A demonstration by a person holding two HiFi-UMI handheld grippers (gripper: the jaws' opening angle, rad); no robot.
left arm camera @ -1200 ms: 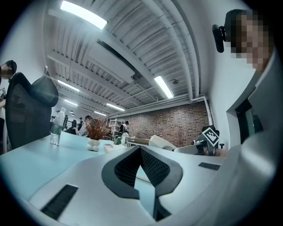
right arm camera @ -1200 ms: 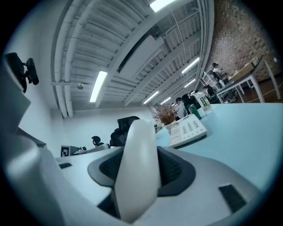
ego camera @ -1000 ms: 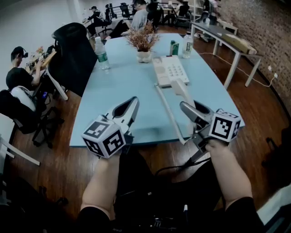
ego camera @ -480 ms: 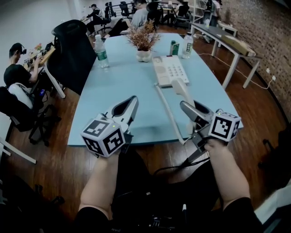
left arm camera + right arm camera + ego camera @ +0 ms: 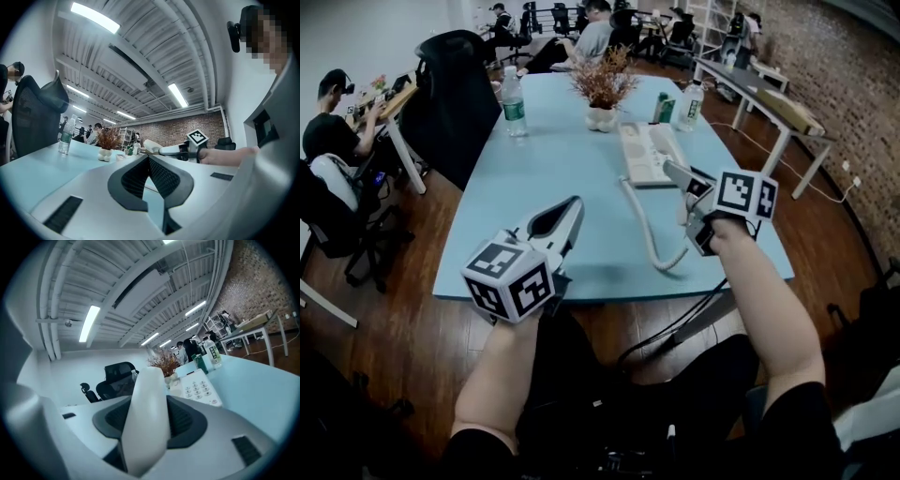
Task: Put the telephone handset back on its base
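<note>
The white telephone base point(image 5: 647, 152) lies mid-table, its keypad point(image 5: 198, 388) facing up. My right gripper point(image 5: 682, 178) hovers just in front of and to the right of the base, shut on the white handset point(image 5: 146, 416), which stands up between its pads. The coiled cord point(image 5: 652, 240) hangs from the handset and loops over the blue table point(image 5: 544, 178) back to the base. The handset point(image 5: 153, 147) also shows in the left gripper view, held in the air. My left gripper point(image 5: 570, 214) waits over the table's near edge, shut, with nothing in it.
A vase of dried flowers point(image 5: 603, 92) stands behind the base, a water bottle point(image 5: 514, 105) at the far left, a green carton point(image 5: 662, 107) and another bottle point(image 5: 692, 105) at the far right. A black chair point(image 5: 457, 89) is at the table's left side. People sit at desks beyond.
My right gripper has lifted the handset off the table and carried it forward toward the base, pulling the cord along. The left gripper has hardly moved.
</note>
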